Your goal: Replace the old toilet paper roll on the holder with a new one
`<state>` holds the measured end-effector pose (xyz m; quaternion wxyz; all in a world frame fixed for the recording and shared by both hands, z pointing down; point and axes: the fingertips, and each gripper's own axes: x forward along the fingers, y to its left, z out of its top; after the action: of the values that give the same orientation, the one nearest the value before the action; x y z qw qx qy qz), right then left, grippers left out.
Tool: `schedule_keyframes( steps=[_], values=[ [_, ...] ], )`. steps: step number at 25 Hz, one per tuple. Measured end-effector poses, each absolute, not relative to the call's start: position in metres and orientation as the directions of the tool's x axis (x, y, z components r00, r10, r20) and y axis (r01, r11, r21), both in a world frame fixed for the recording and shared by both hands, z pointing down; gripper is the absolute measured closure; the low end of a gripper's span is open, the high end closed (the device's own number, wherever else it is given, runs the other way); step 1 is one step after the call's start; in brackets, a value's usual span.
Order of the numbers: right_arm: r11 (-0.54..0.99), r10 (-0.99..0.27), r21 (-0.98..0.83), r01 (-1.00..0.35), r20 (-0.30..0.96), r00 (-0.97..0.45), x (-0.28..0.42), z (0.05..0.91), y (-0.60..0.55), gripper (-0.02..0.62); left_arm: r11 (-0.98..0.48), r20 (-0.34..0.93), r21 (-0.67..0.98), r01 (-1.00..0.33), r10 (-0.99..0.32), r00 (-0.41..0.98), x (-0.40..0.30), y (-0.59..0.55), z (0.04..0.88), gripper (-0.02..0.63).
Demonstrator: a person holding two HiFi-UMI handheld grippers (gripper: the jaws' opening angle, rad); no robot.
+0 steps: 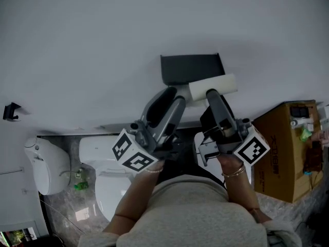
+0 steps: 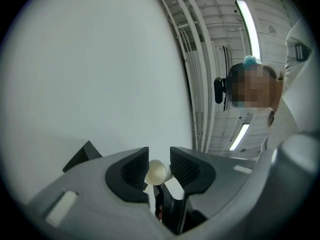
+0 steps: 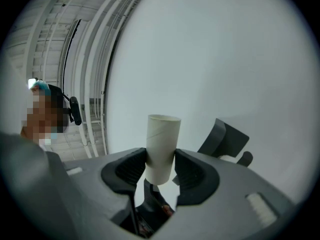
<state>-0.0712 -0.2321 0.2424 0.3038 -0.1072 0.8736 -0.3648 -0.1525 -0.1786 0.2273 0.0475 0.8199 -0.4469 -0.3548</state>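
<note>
An empty cardboard tube (image 1: pixel 213 86) lies level just below the black holder (image 1: pixel 191 68) on the white wall. My right gripper (image 1: pixel 212 93) is shut on the tube; in the right gripper view the tube (image 3: pixel 162 146) stands upright between the pads, with the holder (image 3: pixel 227 136) to the right. My left gripper (image 1: pixel 178 99) is just left of the tube's end. In the left gripper view its pads press on a slim cream rod end (image 2: pixel 155 172), with the holder's corner (image 2: pixel 82 154) at the left. I cannot tell what the rod belongs to.
A white toilet (image 1: pixel 110 174) stands below the grippers, with a white rounded unit (image 1: pixel 46 163) to its left. A brown cardboard box (image 1: pixel 285 148) with small items on top is at the right. A black hook (image 1: pixel 10 111) is fixed to the wall at far left.
</note>
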Motion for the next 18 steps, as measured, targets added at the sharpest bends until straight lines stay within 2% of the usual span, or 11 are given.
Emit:
schedule_keyframes(
  steps=[7,18],
  values=[
    [0.753,-0.362,-0.652,0.09,-0.525,-0.77,-0.072,0.228,-0.226,0.41,-0.626,-0.532,0.34,-0.701,-0.743,0.406,-0.147,-0.179,0.218,0.548],
    [0.801,-0.332,-0.597,0.052,-0.515,-0.79,-0.073,0.228,-0.231,0.41,-0.591,-0.495,0.385,-0.709,-0.78,0.382,-0.161,-0.198,0.229,0.576]
  ],
)
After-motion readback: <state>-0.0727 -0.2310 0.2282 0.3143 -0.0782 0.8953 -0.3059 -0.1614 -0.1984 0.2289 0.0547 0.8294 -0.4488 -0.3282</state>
